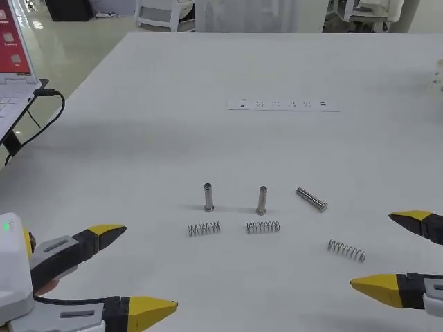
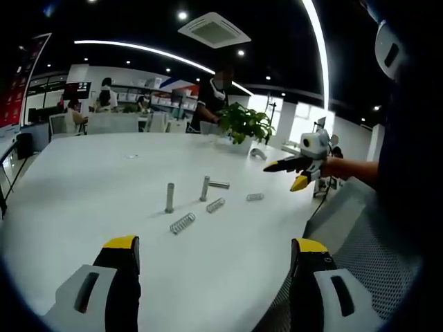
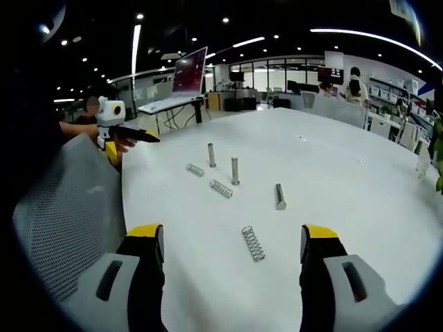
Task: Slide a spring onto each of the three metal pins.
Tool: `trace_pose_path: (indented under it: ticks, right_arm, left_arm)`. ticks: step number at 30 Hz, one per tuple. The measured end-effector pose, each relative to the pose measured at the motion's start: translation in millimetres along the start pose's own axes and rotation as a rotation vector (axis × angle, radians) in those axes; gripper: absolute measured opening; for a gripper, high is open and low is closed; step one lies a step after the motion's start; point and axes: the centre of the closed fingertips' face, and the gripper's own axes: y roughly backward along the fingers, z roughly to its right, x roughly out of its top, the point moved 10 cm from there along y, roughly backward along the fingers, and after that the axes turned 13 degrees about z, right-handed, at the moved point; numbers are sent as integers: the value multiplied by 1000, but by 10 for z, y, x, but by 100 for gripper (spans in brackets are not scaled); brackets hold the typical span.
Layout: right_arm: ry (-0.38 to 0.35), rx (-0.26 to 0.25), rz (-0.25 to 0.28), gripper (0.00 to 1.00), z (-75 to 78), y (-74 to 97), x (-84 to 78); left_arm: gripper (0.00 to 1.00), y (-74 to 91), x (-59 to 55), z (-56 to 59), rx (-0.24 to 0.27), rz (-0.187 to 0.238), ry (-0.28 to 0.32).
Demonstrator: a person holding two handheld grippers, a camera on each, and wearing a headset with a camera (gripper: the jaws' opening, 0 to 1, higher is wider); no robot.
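Both pairs of fingers (image 1: 149, 305) released, nothing in them, low over the desk (image 1: 277, 69).

We see the left gripper (image 1: 150, 266) spread wide at the desk's 7 o'clock and the right gripper (image 1: 372, 249) spread just as wide at 4 o'clock. In the right gripper view the right spring (image 3: 252, 243) lies on the desk at 12 o'clock, ahead of the fingers and apart from them. Past it the right pin (image 1: 311, 199) lies flat on its side. At its 9 o'clock the middle pin (image 1: 261, 200) and the left pin (image 1: 208, 196) stand upright. The middle spring (image 1: 263, 227) and the left spring (image 1: 204, 229) lie near the bases of these pins at 6 o'clock, and no spring is on a pin. A laptop (image 1: 10, 62) sits at 10 o'clock.
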Motion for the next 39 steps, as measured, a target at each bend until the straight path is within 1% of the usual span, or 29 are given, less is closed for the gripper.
trace_pose_path:
  ticks: [14, 26, 30, 35, 39]
  right_arm:
    - [3, 10, -7, 80, 45, -27, 15]
    - [-3, 1, -12, 80, 29, 46, -19]
    - [-2, -5, -12, 80, 44, 63, -12]
    - [1, -9, -8, 80, 81, 32, 25]
    - [10, 1, -10, 79, 87, -31, 62]
  left_arm:
    - [87, -3, -1, -11, 7, -5, 0]
    - [86, -25, 22, -5, -5, -14, -3]
    - [86, -39, 22, 14, -12, -16, -3]
    - [86, -37, 25, 18, -12, -14, -3]
    - [86, -28, 25, 14, -9, -10, -2]
